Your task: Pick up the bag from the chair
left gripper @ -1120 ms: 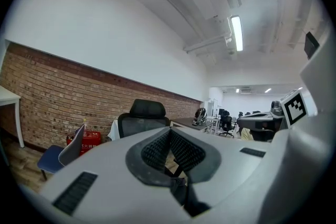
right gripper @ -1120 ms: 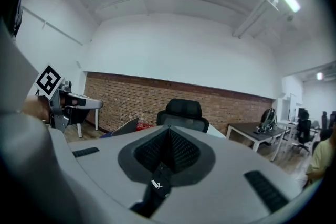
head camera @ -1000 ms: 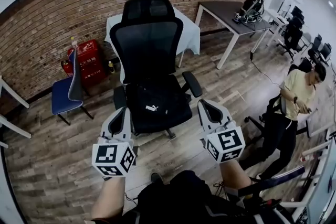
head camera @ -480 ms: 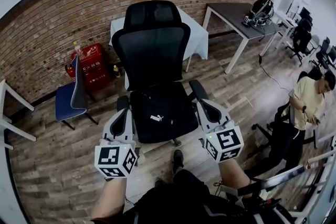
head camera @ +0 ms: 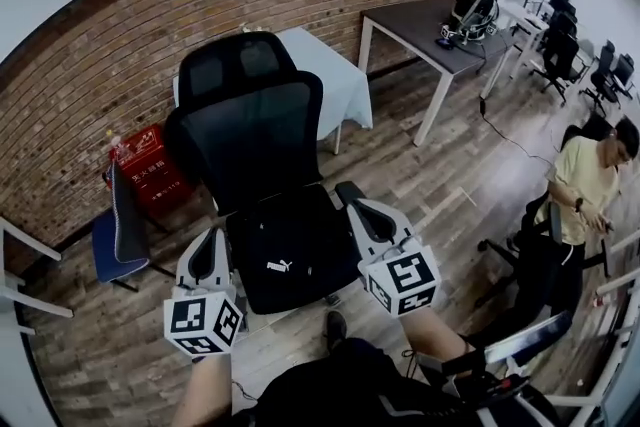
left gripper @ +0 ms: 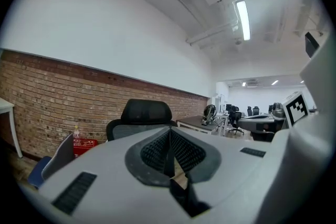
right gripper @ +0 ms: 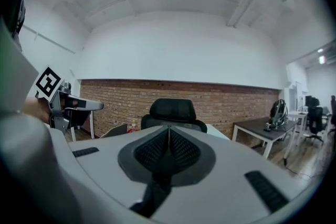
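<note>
Two grippers hover side by side in front of a black mesh office chair (head camera: 255, 145). The left gripper (head camera: 208, 250) has its jaws pressed together with nothing between them, as its own view (left gripper: 169, 139) shows. The right gripper (head camera: 365, 218) is likewise closed and empty in the right gripper view (right gripper: 168, 143). The black bag (head camera: 285, 250) lies flat on the chair's seat with a small white logo near its front edge. In the head view it sits between the two grippers, and neither one grips it.

The chair's tall backrest and headrest rise straight behind the bag. The chair's armrest (head camera: 349, 192) lies just at the right gripper's tip, hemming that side of the seat. The left gripper covers the seat's other edge.

A blue chair (head camera: 112, 237) stands near the left gripper, with a red crate (head camera: 150, 165) beyond it against the brick wall (head camera: 110, 80). Behind the backrest is a table with a white cloth (head camera: 330, 80). Further right, a dark desk (head camera: 415, 20) carries a helmet-like object (head camera: 473, 8). A person in a yellow shirt (head camera: 585, 195) stands well apart on the wooden floor (head camera: 450, 185).
</note>
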Available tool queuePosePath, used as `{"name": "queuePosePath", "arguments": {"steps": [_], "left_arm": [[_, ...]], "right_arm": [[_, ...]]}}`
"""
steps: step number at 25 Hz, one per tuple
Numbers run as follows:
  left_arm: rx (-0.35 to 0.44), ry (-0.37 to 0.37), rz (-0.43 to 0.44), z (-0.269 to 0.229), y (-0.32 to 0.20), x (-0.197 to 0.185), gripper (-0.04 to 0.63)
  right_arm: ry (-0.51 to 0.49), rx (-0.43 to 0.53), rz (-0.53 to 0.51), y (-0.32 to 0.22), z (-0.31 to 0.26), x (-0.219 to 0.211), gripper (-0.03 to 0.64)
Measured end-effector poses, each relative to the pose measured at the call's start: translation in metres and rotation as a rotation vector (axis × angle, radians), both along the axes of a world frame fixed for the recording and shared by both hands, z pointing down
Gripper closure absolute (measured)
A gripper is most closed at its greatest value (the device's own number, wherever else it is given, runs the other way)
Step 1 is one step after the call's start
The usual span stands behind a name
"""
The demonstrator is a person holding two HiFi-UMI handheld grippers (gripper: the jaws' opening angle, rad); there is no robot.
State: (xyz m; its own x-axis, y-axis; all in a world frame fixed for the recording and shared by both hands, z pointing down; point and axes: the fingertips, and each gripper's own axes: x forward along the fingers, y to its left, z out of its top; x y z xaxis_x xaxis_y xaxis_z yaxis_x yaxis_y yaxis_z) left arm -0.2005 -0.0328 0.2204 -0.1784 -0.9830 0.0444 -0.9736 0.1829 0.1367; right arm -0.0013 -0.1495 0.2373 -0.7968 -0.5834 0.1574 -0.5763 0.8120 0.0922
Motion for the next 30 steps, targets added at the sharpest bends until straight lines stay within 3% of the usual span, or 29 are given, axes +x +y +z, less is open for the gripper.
{"name": "queuePosePath", "arguments": {"steps": [7, 16, 26, 30], "left_arm": [[-0.025, -0.016, -0.005, 0.007, -0.058, 0.004, 0.583], [-0.063, -0.022, -0.018, 0.026, -0.083, -0.011, 0.583], [-0.209, 0.153, -0.023, 0.123, -0.094, -0.086, 0.581], [-0.283, 0.171, -0.012, 0.167, -0.101, -0.104, 0.581]], "right_arm": [[-0.012, -0.01, -0.019, -0.057, 0.012, 0.003, 0.597], [0.001, -0.06, -0.049, -0.089, 0.043, -0.019, 0.597], [0.101, -0.165, -0.002, -0.094, 0.116, -0.075, 0.595], [0.137, -0.224, 0.034, -0.095, 0.154, -0.083, 0.589]]}}
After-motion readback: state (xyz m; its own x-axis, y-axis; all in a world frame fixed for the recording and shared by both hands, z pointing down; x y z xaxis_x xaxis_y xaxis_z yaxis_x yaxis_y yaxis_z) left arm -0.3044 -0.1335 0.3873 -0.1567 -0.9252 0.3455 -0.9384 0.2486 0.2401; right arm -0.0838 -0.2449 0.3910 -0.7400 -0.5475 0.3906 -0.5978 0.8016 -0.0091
